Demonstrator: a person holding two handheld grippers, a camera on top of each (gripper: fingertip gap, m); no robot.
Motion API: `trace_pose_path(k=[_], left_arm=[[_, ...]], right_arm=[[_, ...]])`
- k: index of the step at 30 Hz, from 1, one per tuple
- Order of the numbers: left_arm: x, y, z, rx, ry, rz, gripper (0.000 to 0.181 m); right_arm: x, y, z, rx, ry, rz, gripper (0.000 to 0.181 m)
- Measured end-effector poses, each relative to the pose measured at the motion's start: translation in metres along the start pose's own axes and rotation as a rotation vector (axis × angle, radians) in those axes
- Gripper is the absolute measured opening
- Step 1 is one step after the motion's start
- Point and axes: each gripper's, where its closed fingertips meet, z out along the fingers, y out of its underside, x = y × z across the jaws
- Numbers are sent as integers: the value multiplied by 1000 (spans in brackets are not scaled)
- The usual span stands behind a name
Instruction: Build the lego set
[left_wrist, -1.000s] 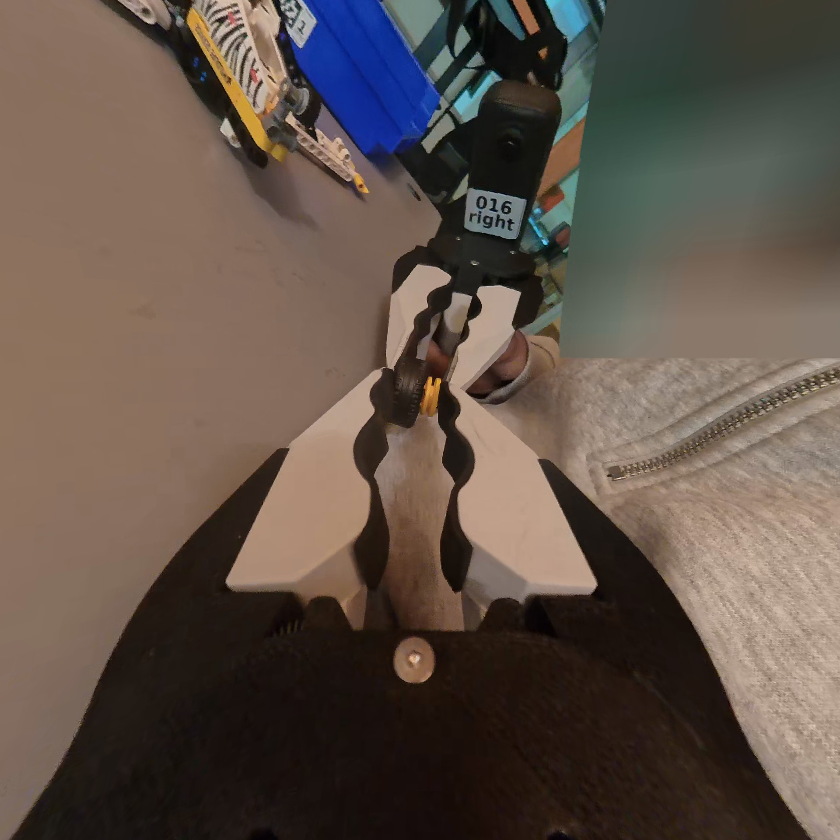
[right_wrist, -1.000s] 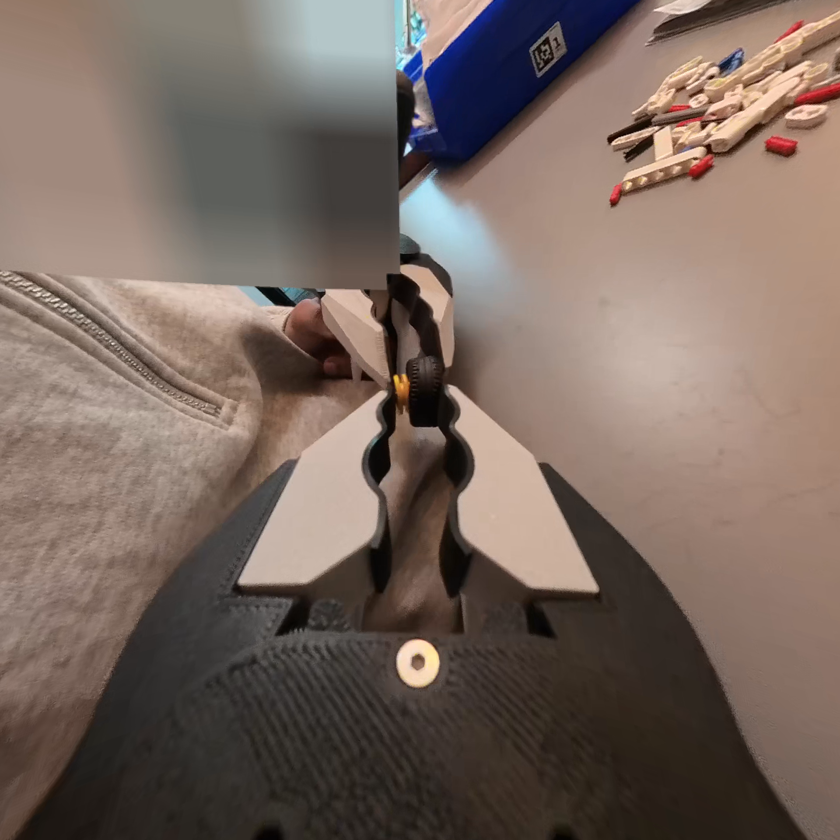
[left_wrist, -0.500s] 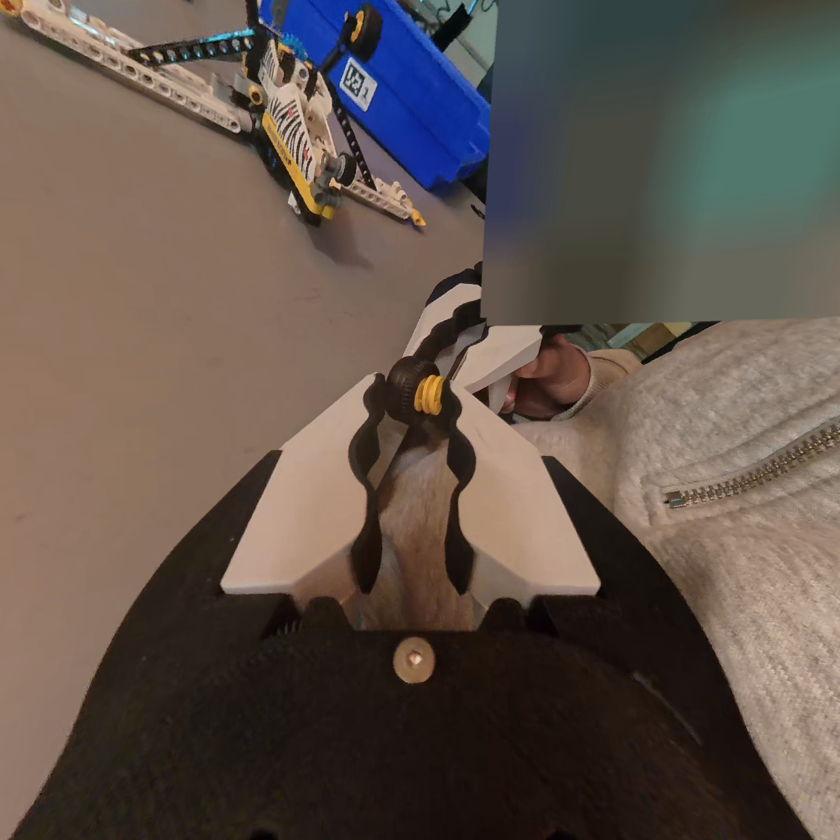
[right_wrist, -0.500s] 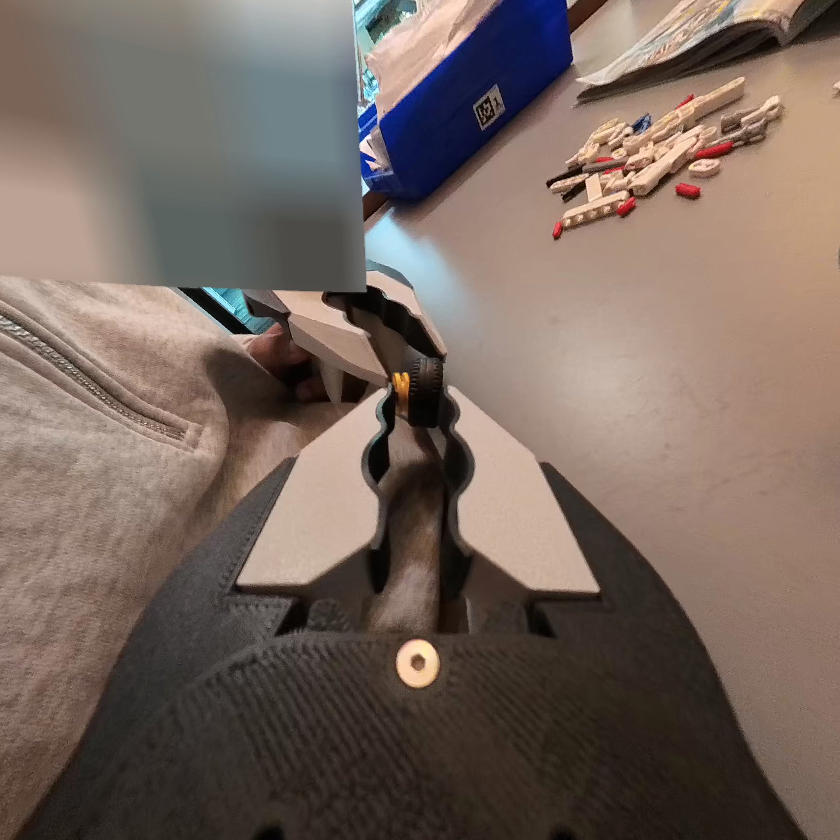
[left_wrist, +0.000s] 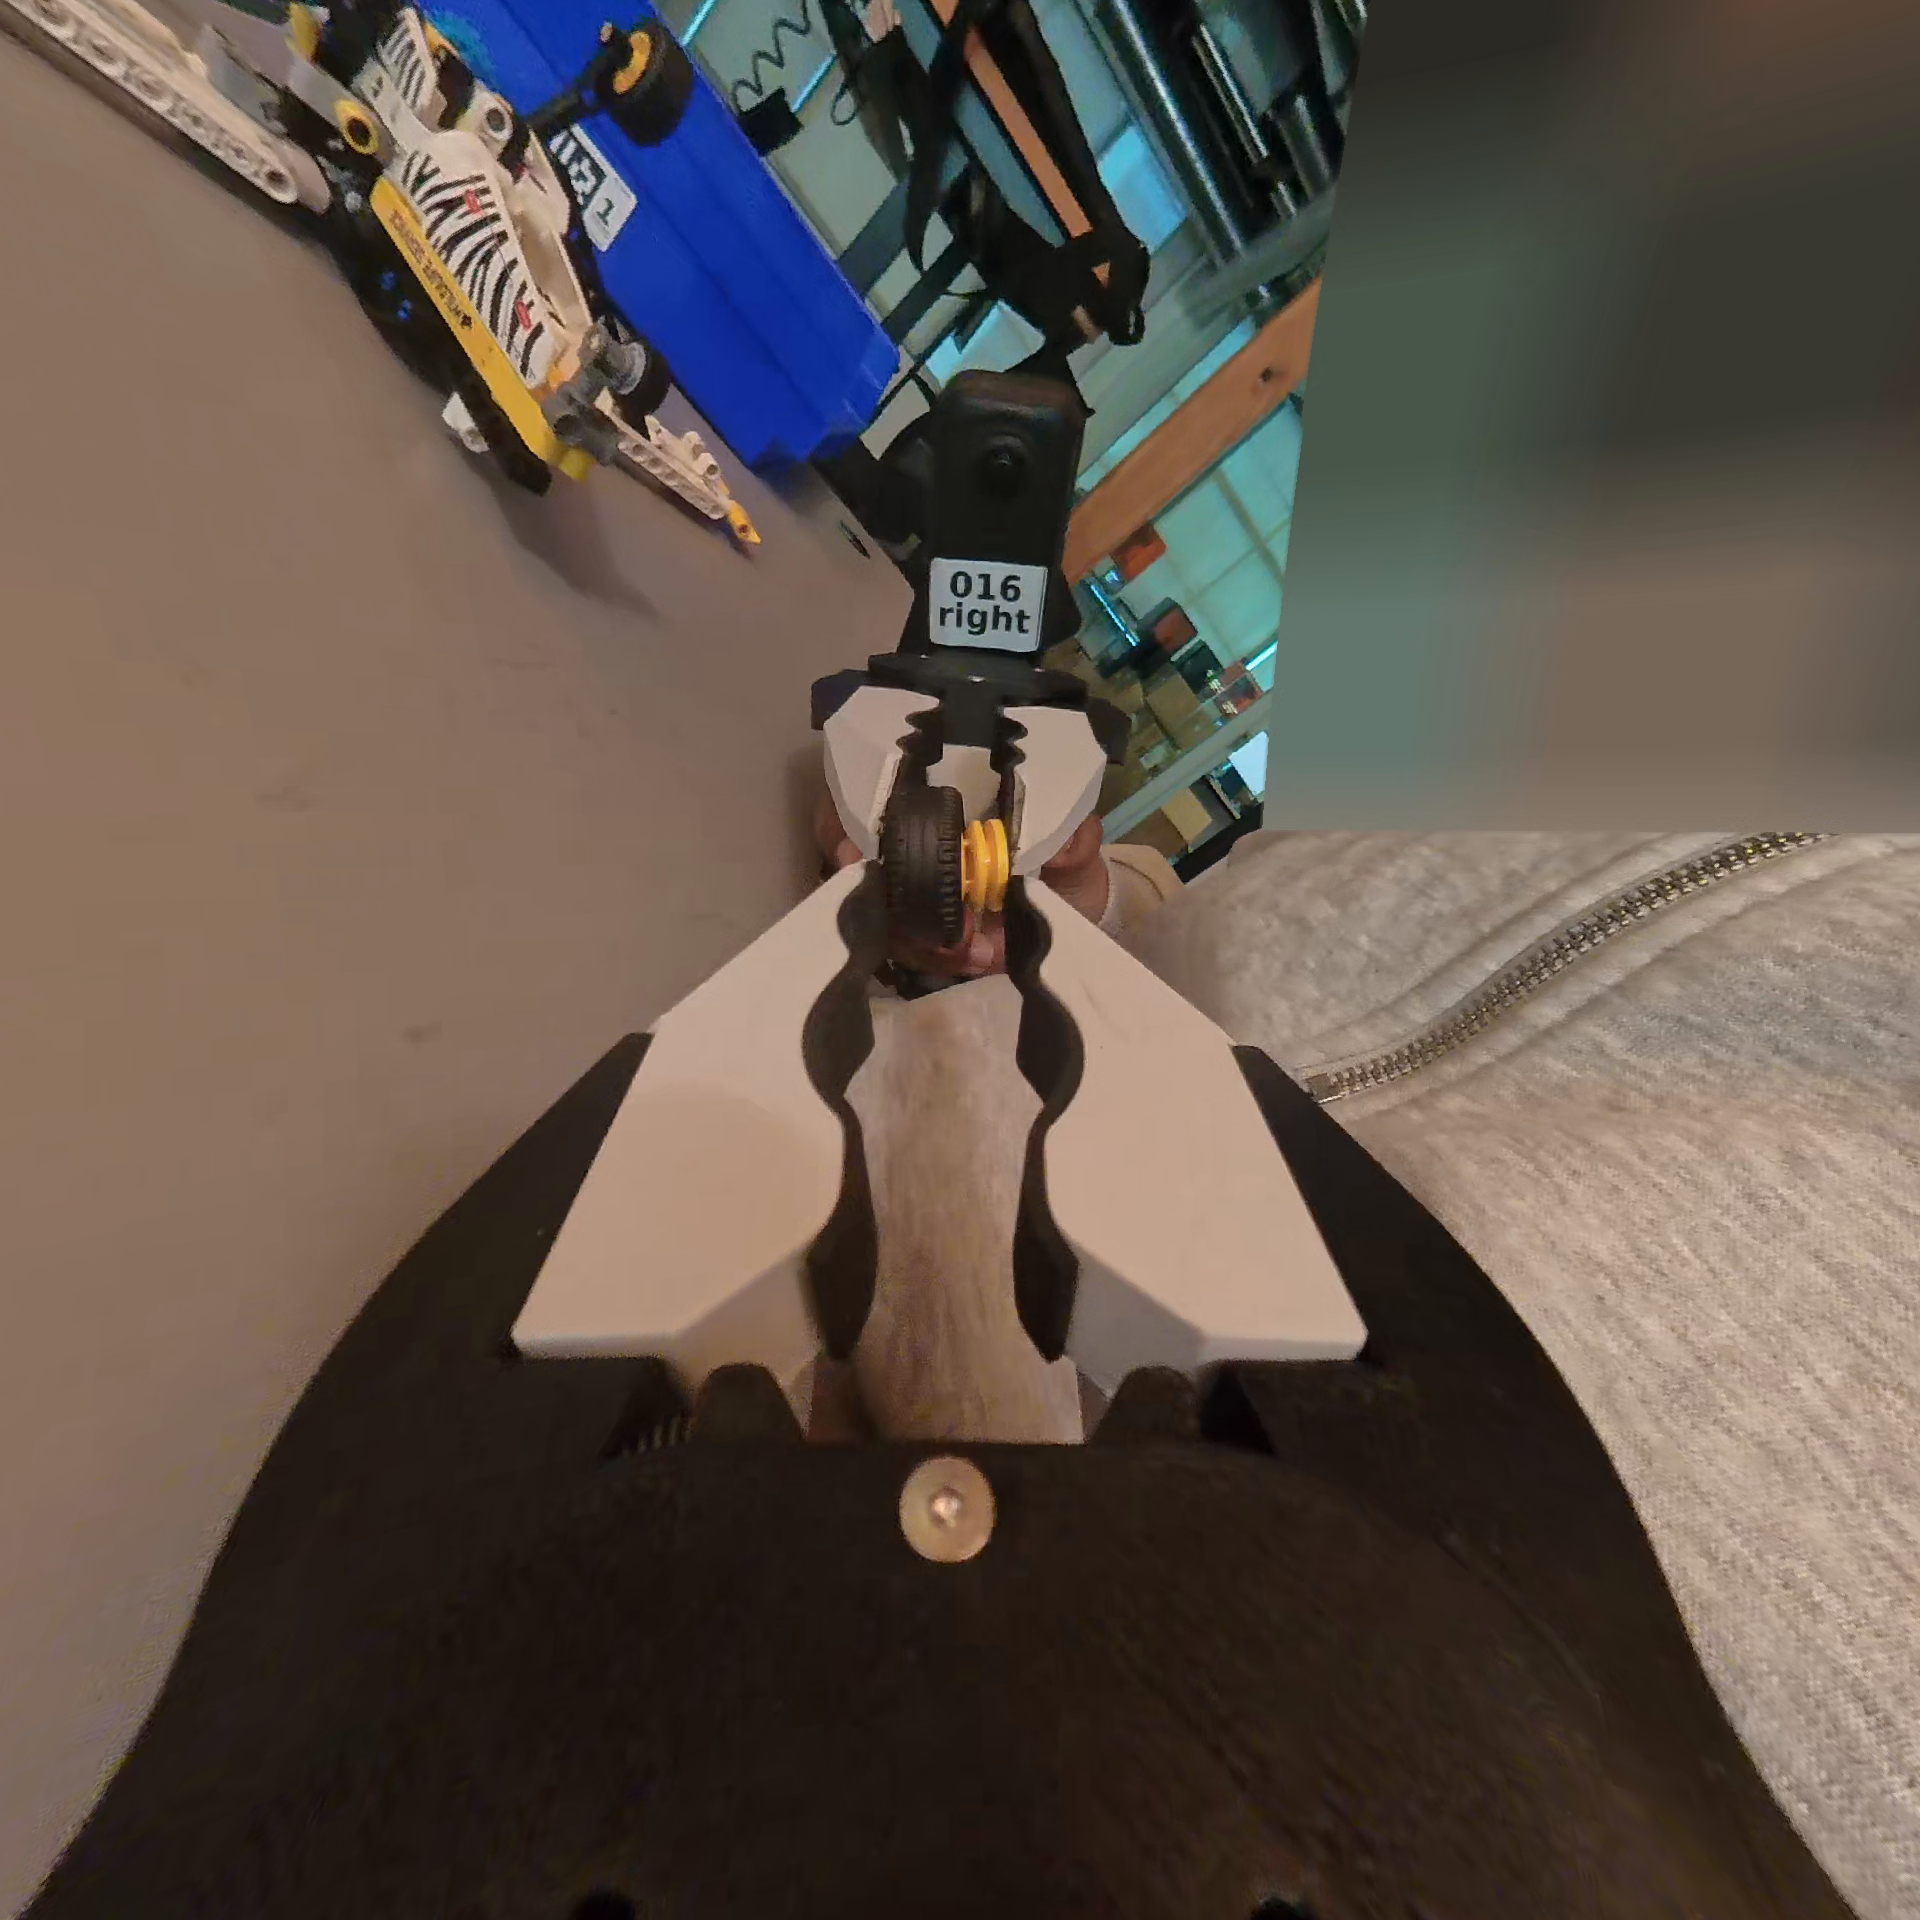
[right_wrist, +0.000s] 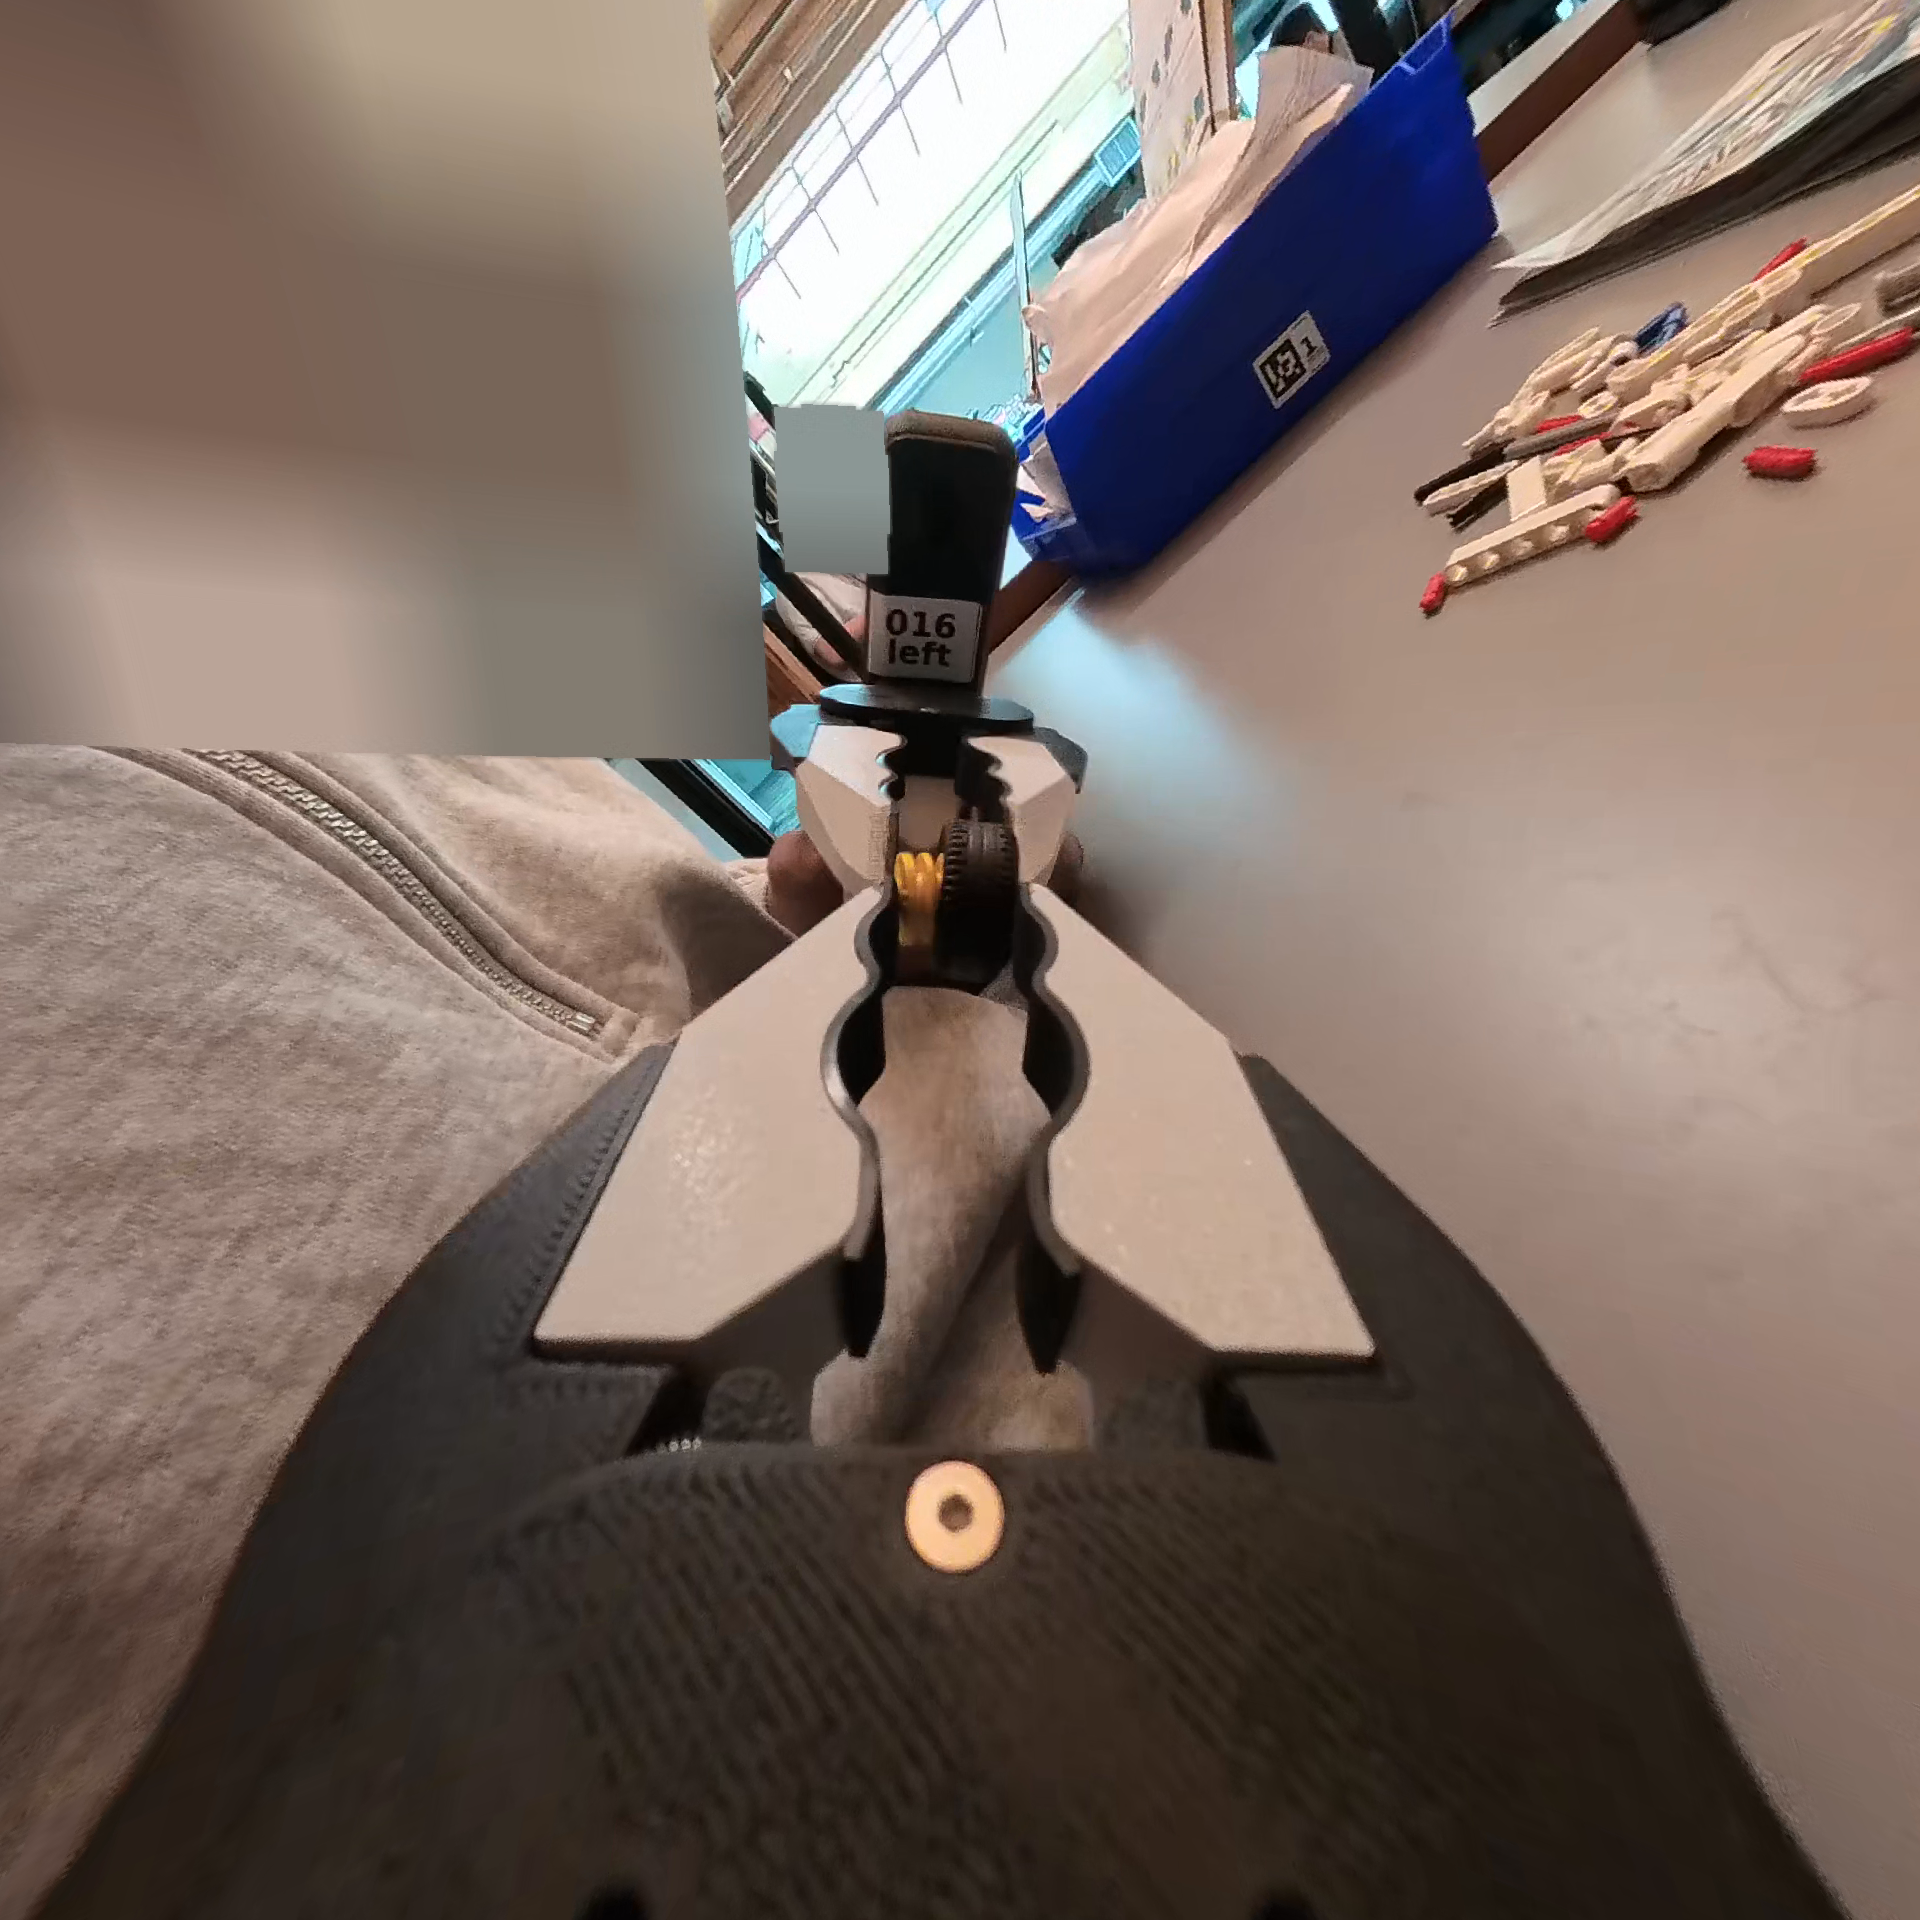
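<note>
Pinching one small black wheel (left_wrist: 923, 858) with a yellow hub (left_wrist: 985, 852), the left gripper (left_wrist: 940, 904) and right gripper (right_wrist: 951, 914) meet tip to tip. Both squeeze it above the grey bench (left_wrist: 312, 831).

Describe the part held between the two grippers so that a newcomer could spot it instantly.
Start at the grey table, then go to its near edge by the person's grey sweater, where both grippers' fingers meet tip to tip. Between them sits a small wheel: a black ribbed tyre on a yellow hub, away from the loose white and red pieces.
</note>
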Motion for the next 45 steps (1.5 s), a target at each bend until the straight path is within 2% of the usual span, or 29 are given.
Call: trace_pose_path(k=[3, 6, 8, 13, 16, 24, 28, 31, 34, 41, 45], left_arm=[[0, 1, 0, -11, 9, -14, 21], [1, 7, 1, -50, 12, -5, 21], [2, 9, 3, -64, 7, 5, 20], [3, 13, 4, -91, 19, -1, 21], [2, 16, 5, -115, 10, 3, 21], [5, 35, 9, -254, -11, 58, 20], [8, 43, 11, -285, 9, 24, 19], [13, 45, 13, -276, 44, -15, 19], [12, 40, 12, -232, 37, -36, 19], [1, 24, 10, -114, -90, -14, 17], [-5, 21, 8, -94, -163, 8, 16]], right_arm=[[0, 0, 0, -7, -4, 11, 21], [2, -3, -1, 7, 2, 27, 33], [1, -1, -2, -15, -13, 40, 26], [0, 6, -2, -75, -10, 7, 33], [-4, 10, -3, -119, -27, -8, 23], [-9, 31, -4, -276, -61, -26, 23], [-13, 38, -6, -328, -68, -65, 22], [-19, 37, -6, -308, -100, -62, 21], [-17, 31, -5, -223, -107, 0, 20], [-5, 20, -3, -123, 16, -12, 19], [2, 18, -2, -105, 81, -41, 19]])
